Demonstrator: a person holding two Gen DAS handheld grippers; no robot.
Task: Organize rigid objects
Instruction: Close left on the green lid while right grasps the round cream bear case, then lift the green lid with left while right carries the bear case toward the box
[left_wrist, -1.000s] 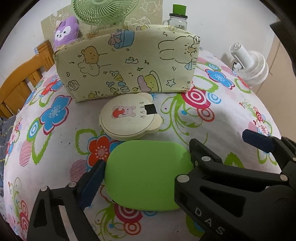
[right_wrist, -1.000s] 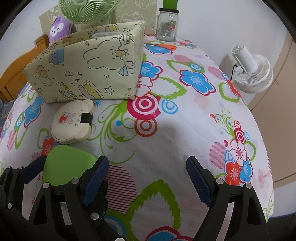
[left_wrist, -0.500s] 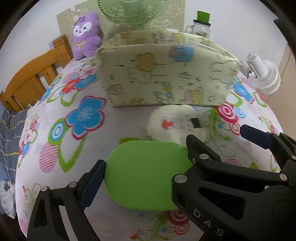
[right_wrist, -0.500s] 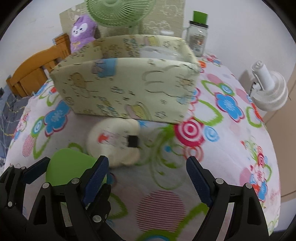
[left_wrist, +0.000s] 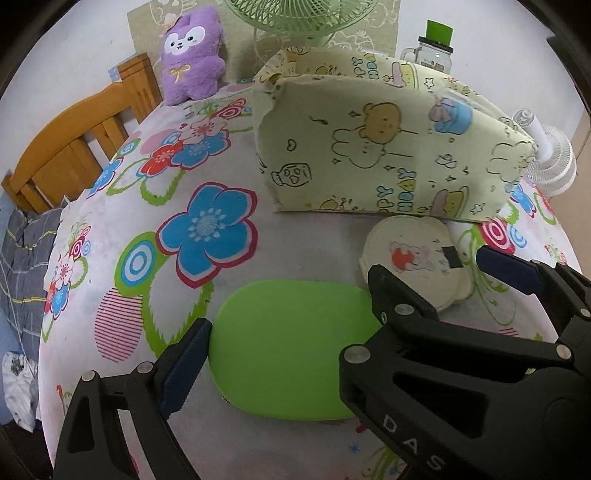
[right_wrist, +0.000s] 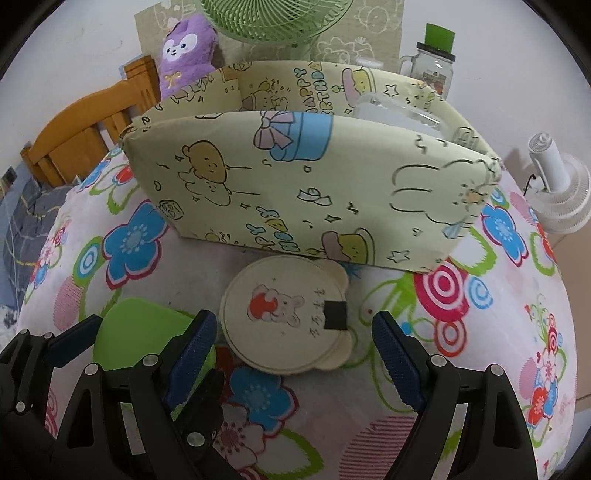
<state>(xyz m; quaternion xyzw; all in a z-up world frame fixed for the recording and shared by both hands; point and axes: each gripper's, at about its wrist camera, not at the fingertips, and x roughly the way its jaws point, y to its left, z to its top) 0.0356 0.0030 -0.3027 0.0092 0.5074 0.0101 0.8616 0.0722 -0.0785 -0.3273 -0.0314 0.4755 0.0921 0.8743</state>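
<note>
- The left gripper (left_wrist: 291, 354) is holding the green lid (left_wrist: 291, 350) across its width; the near-left pad is pressing the lid's left edge, and the other finger is covering its right edge. The lid's long axis appears to be running from finger to finger, though the fisheye view makes this uncertain.
- The right gripper (right_wrist: 293, 354) is standing wide open and empty, with nothing touching its pads.
- The round cream case (right_wrist: 286, 317) with the bear picture is lying flat on the flowered tablecloth (right_wrist: 498, 332), directly ahead of the right gripper and sitting in the gap between its two fingers. Its far edge is lying just beside the near wall of the cartoon-print box (right_wrist: 295, 192).
- The box is standing open at the top on the far side of both objects; a clear item is showing inside it at the right, too indistinct to name.
- Judgement: the right gripper is the nearer tool for the cream case, already lined up with it; a straight descent and closing would seize it. The left gripper's lid is needing a forward carry over the box's near wall.
- A purple plush toy (left_wrist: 192, 55) and green fan (right_wrist: 273, 18) are standing behind the box.
</note>
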